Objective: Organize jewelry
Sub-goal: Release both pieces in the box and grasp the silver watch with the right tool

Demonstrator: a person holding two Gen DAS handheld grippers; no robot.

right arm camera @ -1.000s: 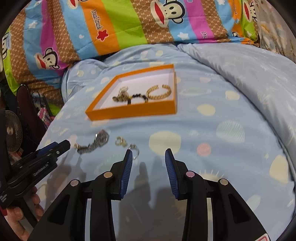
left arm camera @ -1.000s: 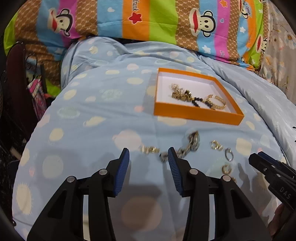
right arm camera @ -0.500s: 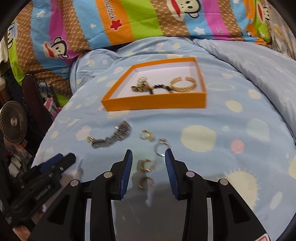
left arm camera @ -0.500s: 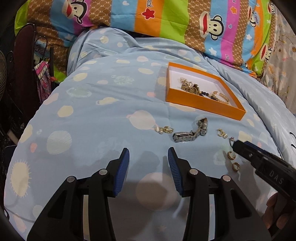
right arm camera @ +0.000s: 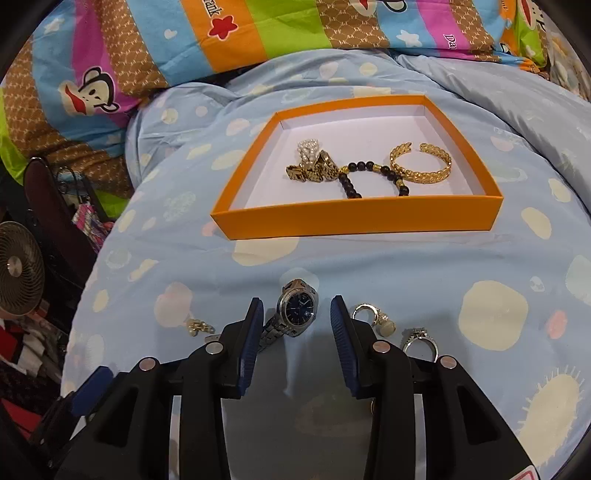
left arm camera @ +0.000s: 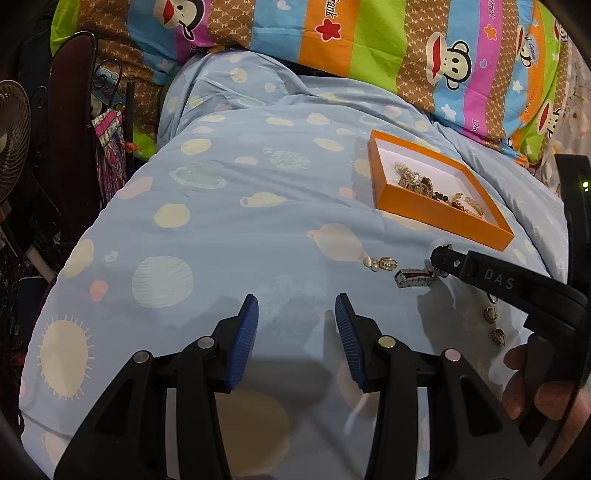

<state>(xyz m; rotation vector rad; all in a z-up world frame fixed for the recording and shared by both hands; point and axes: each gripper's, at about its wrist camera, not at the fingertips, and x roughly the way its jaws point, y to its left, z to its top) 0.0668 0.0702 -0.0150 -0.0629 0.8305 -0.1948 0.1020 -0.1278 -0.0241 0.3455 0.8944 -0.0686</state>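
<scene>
Steel watch lay low in the frame between the right gripper's parted jaws, likely bound for the box. The left gripper hung apart, empty.

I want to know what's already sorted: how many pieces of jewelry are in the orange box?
4, though overlap may hide more: a pearl cluster and a gold chunky piece at left, a black bead bracelet in the middle, a gold cuff bangle at right.

We can read "DAS" on the black right gripper, and "Frank" beside a red star on the striped monkey pillow.
</scene>
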